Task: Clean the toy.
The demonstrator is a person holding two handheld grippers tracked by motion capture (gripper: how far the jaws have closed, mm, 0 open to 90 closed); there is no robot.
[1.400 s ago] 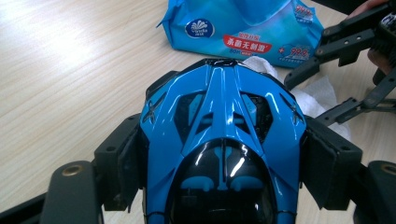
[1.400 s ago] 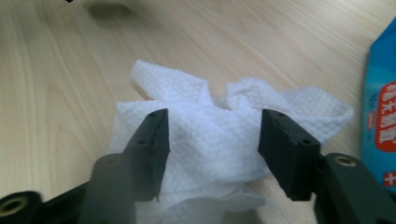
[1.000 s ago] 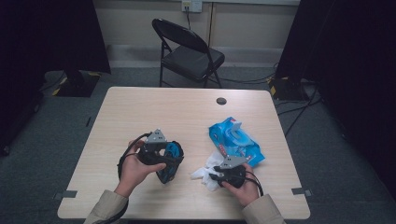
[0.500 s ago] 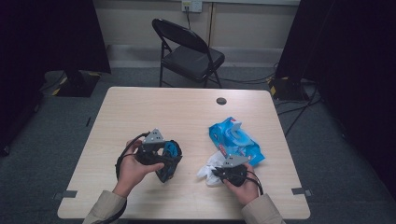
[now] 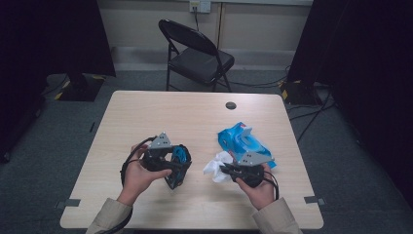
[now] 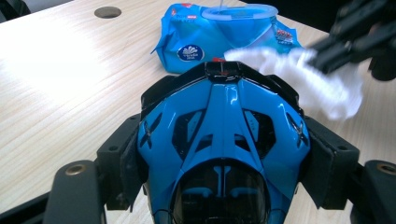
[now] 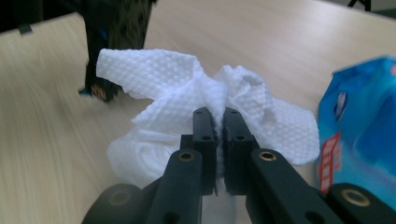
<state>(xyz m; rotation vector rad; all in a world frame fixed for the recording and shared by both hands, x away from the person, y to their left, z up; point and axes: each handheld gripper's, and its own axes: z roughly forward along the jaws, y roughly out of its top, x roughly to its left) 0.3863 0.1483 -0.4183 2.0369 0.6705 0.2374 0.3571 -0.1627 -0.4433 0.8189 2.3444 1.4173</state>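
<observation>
A blue and black toy car [image 6: 224,135] sits between the pads of my left gripper [image 5: 175,168], which is shut on its sides just above the table. My right gripper [image 7: 215,116] is shut on a crumpled white wipe [image 7: 163,79], its jaws pinching the wipe's middle. In the high view the wipe [image 5: 214,168] hangs between the two grippers, right of the car [image 5: 181,157]. A blue pack of wipes [image 5: 241,141] with its lid flap up lies just behind the right hand. The left gripper view has the wipe [image 6: 303,77] and the right gripper's blurred jaws at its right.
The light wooden table [image 5: 170,112] has a round cable hole [image 5: 231,105] near its far edge. A black folding chair [image 5: 197,48] stands behind the table. Cables run over the floor at the right.
My right gripper has risen a little with the wipe in its jaws, lifting the wipe off the table. The left hand and the car have stayed put.
</observation>
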